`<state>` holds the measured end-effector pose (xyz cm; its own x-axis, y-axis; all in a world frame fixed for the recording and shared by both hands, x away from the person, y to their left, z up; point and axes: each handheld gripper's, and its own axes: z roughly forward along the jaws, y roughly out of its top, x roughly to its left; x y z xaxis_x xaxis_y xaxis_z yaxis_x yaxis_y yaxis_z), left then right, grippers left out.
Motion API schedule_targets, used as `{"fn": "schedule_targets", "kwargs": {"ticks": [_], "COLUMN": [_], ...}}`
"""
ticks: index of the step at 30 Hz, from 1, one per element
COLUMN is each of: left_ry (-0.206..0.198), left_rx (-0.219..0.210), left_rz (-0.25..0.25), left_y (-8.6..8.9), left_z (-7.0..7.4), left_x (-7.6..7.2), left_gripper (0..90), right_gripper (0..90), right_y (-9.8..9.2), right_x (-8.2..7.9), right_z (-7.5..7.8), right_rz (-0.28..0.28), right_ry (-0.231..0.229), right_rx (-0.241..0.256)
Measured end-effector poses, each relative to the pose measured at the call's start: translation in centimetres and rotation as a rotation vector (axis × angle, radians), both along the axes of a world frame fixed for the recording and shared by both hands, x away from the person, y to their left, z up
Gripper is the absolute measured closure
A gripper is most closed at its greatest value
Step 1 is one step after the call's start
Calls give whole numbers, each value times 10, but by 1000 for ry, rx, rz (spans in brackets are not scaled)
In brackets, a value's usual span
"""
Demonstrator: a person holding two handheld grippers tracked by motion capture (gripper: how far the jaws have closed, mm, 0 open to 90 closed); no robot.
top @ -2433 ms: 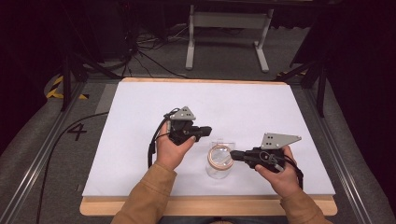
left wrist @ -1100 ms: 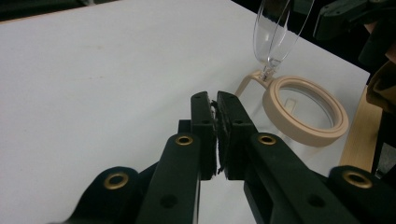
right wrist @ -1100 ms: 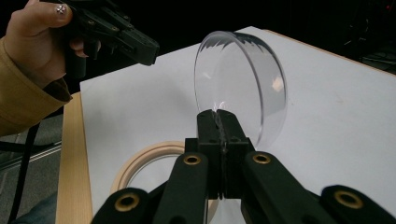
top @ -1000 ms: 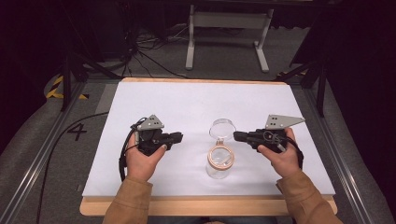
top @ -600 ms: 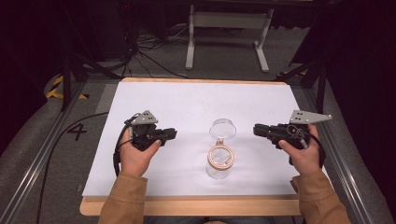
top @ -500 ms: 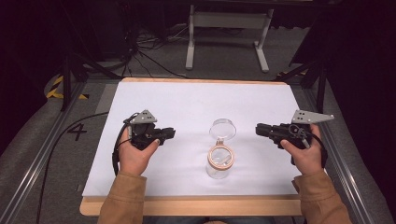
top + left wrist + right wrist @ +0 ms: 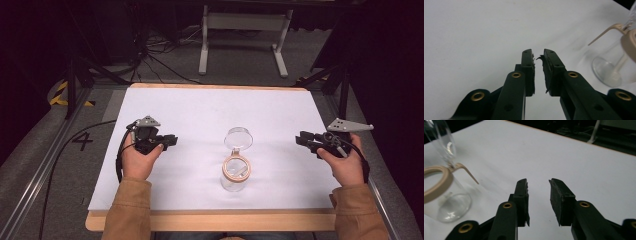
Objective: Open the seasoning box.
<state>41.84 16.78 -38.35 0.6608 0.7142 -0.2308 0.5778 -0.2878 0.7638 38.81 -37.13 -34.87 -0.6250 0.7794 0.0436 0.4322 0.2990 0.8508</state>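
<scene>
A clear glass jar (image 7: 235, 172) with a tan ring at its mouth stands near the middle of the white table (image 7: 200, 107). Its hinged glass lid (image 7: 238, 136) is swung open to the far side. My left gripper (image 7: 172, 140) is held well to the jar's left, jaws open by a narrow gap with nothing between them. In the left gripper view the left gripper (image 7: 538, 53) points past the jar (image 7: 614, 65). My right gripper (image 7: 300, 139) hovers by the table's right edge, open and empty. The right gripper view shows the right gripper (image 7: 537, 182), with the jar (image 7: 441, 195) at its left.
A wooden border (image 7: 215, 220) runs along the table's front edge. Metal rails (image 7: 40, 170) flank the table on both sides. A stand (image 7: 245, 30) and cables lie on the floor beyond the far edge.
Both hands have drawn away from the jar, the left going left and the right going right toward the table edge. The jar stands with its lid open.
</scene>
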Motion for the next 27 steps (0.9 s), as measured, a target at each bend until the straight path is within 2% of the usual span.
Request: {"fn": "schedule_targets", "kwargs": {"ticks": [7, 12, 18, 21, 24, 27], "left_ry": [23, 33, 57, 68, 78, 68], "left_rx": [33, 58, 82, 96, 82, 72], "left_rz": [36, 65, 57, 59, 43, 37], "left_y": [6, 9, 9, 8, 7, 6], "left_z": [-21, -33, -43, -45, -46, -45], "left_x": [9, 14, 18, 19, 19, 19], "left_gripper": [728, 682, 651, 630, 608, 587], "right_gripper": [576, 548, 521, 519, 512, 508], "right_y": [-16, -23, -27, -26, -24, -20], "right_x": [13, 23, 33, 35, 36, 37], "right_z": [-22, -43, -69, -76, -81, -83], "right_rz": [-77, -100, -128, -132, -132, -120], "right_ry": [15, 64, 121, 139, 153, 150], "right_rx": [-18, -43, -92, -106, -123, -143]}}
